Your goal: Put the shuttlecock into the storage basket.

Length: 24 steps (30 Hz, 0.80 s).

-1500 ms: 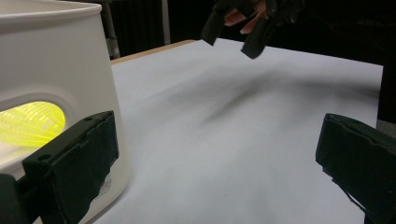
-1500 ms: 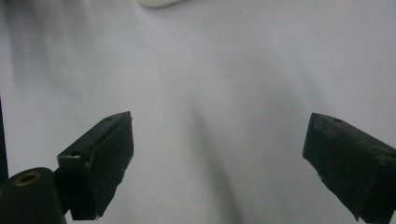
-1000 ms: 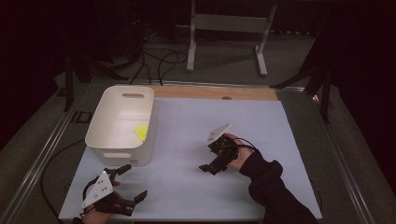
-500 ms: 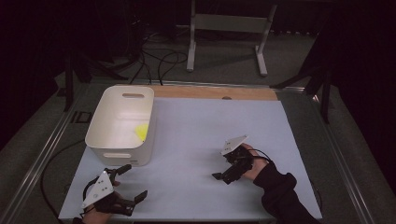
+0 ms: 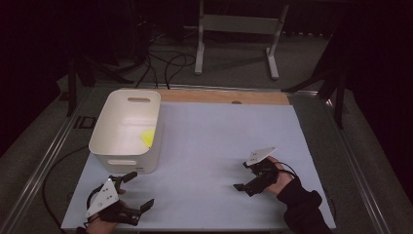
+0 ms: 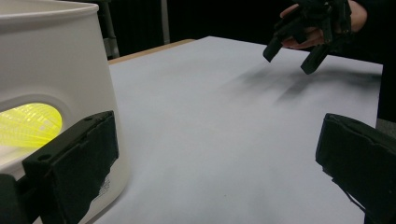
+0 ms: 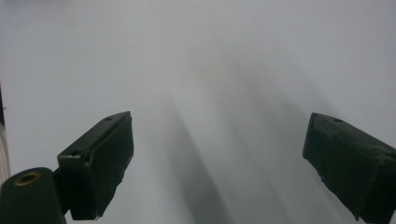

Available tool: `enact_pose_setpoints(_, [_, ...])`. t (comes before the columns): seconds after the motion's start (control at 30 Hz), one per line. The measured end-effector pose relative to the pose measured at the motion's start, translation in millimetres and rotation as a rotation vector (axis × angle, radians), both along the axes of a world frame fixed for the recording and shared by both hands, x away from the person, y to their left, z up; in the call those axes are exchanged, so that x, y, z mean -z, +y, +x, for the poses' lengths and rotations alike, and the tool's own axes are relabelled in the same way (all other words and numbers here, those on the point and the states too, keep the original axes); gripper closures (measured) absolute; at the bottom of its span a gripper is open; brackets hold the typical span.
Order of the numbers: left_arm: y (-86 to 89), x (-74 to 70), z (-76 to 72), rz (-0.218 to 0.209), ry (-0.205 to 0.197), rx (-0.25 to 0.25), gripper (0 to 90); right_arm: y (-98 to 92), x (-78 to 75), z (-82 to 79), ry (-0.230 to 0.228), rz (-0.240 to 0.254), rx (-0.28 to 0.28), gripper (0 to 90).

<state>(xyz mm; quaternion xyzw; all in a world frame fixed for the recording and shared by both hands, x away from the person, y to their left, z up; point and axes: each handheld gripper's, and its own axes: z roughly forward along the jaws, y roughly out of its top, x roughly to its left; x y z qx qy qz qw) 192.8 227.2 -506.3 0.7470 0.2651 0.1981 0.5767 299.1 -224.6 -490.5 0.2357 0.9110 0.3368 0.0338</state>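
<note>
**Right tongs pull back empty; yellow piece sits in the bin**

Since the earlier frames the right gripper (image 5: pixel 247 176) has drawn away from the middle of the table, retreating toward the person's near right corner, while the left gripper (image 5: pixel 132 191) has kept its place by the near left edge.

Going left to right: the white plastic bin (image 5: pixel 108 134) stands just beyond the left gripper, close enough that its wall (image 6: pixel 56 70) looms beside the left jaw in the left gripper view. A yellow object (image 5: pixel 147 137) lies inside the bin against the wall on the side toward the right gripper; its ribbed yellow surface (image 6: pixel 29 123) glows through the handle slot. What it is exactly I cannot tell. The left jaws stand wide apart with nothing between them.

Farther right comes bare pale sheet (image 5: pixel 219 141), then the right gripper, well apart from the bin. Its jaws are also spread wide over the blank sheet (image 7: pixel 201 70), holding nothing.

My reading: with the yellow piece in the bin and both tongs empty and withdrawn, the placing looks finished, and the hands seem to be settling to rest.
</note>
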Motion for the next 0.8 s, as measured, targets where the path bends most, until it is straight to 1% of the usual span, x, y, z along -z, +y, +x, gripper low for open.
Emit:
enact_pose_setpoints(0.07, [0.3,0.1,0.2,0.0,0.0,0.0,0.0,-6.2,0.8,-1.9,0.004,0.002,0.014,8.5])
enact_pose_setpoints(0.27, [-0.2,0.3,0.2,-0.002,0.001,-0.001,0.0,-28.8,3.5,-7.4,0.011,0.029,0.054,8.5])
enact_pose_setpoints(0.37, [-0.3,0.3,0.6,0.004,0.002,0.001,0.0,-39.1,5.5,-10.4,0.013,0.041,0.077,8.5])
enact_pose_setpoints(0.5, [-0.3,0.2,0.6,0.002,0.002,-0.001,0.0,-52.6,8.6,-13.1,0.006,0.052,0.1,8.5])
enact_pose_setpoints(0.57, [-0.2,0.3,0.7,0.003,0.003,-0.001,0.0,-59.8,9.7,-14.9,0.0,0.065,0.116,8.5])
enact_pose_setpoints(0.63, [-0.3,0.3,0.8,0.002,0.003,-0.001,0.0,-64.6,10.5,-16.5,-0.009,0.075,0.125,8.5])
enact_pose_setpoints(0.8, [-0.5,0.4,0.9,0.004,0.002,0.0,0.0,-70.7,15.3,-19.5,-0.01,0.073,0.128,8.5])
